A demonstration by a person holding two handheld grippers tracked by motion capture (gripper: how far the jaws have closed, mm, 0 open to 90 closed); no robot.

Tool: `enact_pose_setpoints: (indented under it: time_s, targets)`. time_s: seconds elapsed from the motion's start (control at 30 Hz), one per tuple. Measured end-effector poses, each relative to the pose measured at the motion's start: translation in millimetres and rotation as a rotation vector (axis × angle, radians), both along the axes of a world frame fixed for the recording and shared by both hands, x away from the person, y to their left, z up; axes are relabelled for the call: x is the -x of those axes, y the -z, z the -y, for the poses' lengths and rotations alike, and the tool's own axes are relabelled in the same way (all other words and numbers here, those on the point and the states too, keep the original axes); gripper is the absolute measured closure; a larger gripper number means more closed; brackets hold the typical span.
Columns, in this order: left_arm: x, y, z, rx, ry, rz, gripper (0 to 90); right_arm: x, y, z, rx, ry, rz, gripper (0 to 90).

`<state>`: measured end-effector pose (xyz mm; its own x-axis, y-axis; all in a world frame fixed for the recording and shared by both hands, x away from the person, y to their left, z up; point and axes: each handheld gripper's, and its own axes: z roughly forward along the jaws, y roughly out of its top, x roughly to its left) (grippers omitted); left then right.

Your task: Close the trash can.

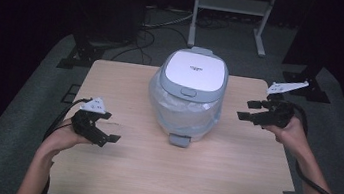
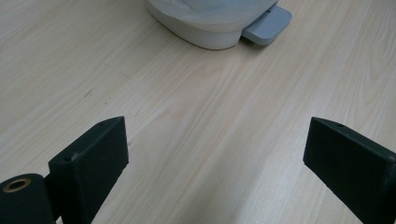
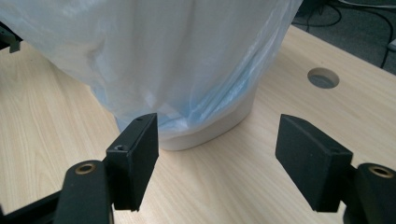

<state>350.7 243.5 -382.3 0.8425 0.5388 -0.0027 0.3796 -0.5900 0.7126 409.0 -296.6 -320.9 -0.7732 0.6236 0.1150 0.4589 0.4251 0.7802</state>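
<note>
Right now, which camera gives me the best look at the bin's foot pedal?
The left gripper view: the grey pedal sits close and sharp beside the bin's base. The high view shows it small, in front of the bin. The right gripper view shows the bag-covered side instead.

Dark room; grey carpet [image 1: 15, 122]; white metal stand [image 1: 231, 14]; floor cables [image 1: 153, 31].

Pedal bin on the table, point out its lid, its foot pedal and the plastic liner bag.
lid [image 1: 195, 72], high view, flat white top panel
foot pedal [image 2: 267, 25], left gripper view, ribbed grey tread
liner bag [image 3: 187, 56], right gripper view, draped front folds
</note>
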Motion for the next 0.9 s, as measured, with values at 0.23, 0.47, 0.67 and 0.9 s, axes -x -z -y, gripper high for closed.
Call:
enact_pose_setpoints:
  time_s: [0.23, 0.47, 0.67, 0.9]
  targets:
    - [3.3, 10.1, -0.4, 0.007, -0.010, -0.008, 5.7, 5.2, 13.9, 0.2, -0.009, 0.007, -0.014, 28.9]
    - [6.7, 16.9, -0.9, 0.023, -0.026, -0.003, 5.7, 10.4, 25.1, 1.7, -0.010, 0.015, -0.028, 28.9]
    - [6.3, 20.3, -0.4, 0.019, -0.030, 0.002, 5.7, 15.6, 30.6, 4.5, -0.013, 0.022, -0.030, 28.9]
    - [4.7, 22.2, 2.7, 0.014, -0.029, 0.010, 5.7, 21.0, 38.3, 9.0, -0.022, 0.038, -0.037, 28.9]
